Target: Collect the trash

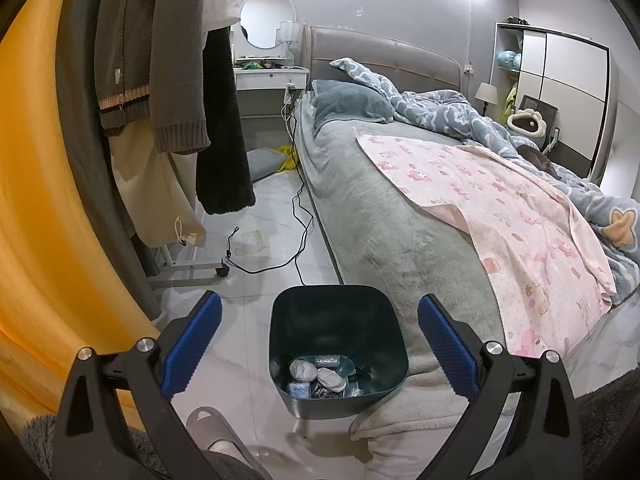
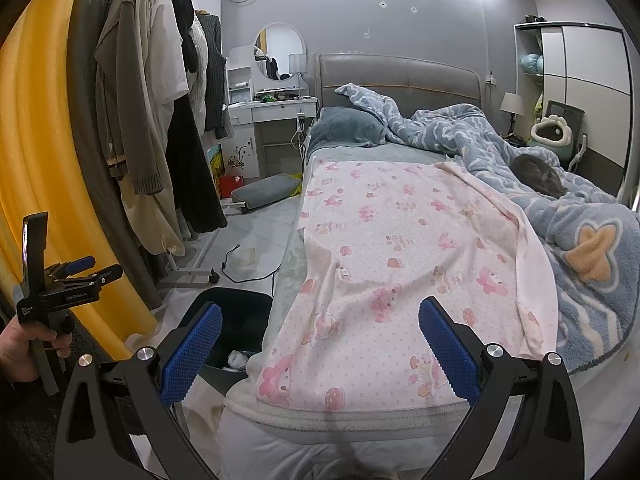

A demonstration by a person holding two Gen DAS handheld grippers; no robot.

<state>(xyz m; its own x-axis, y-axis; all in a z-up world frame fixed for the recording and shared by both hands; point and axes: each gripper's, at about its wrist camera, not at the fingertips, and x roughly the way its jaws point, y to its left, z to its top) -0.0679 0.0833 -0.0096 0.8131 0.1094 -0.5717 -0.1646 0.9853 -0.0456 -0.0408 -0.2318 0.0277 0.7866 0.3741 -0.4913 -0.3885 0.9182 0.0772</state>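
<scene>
A dark teal trash bin (image 1: 338, 320) stands on the floor against the bed's side; inside it lie crumpled white tissues (image 1: 304, 369) and small wrappers (image 1: 299, 390). My left gripper (image 1: 319, 344) hovers above the bin, open and empty, its blue pads (image 1: 192, 346) wide apart. In the right wrist view the bin (image 2: 236, 312) shows partly behind the left finger, and my right gripper (image 2: 320, 344) is open over the foot of the bed with nothing between its fingers. The left gripper (image 2: 76, 270) also appears at the far left, held by a hand (image 2: 24, 344).
A bed (image 2: 400, 412) with a pink patterned blanket (image 2: 400, 240) and blue duvet (image 2: 580, 240) fills the right. A grey cat (image 2: 538, 174) lies on the duvet. A clothes rack (image 1: 160, 80) stands on the left by a yellow curtain (image 1: 36, 200). A black cable (image 1: 280, 240) trails on the floor. A slipper (image 1: 212, 428) is below.
</scene>
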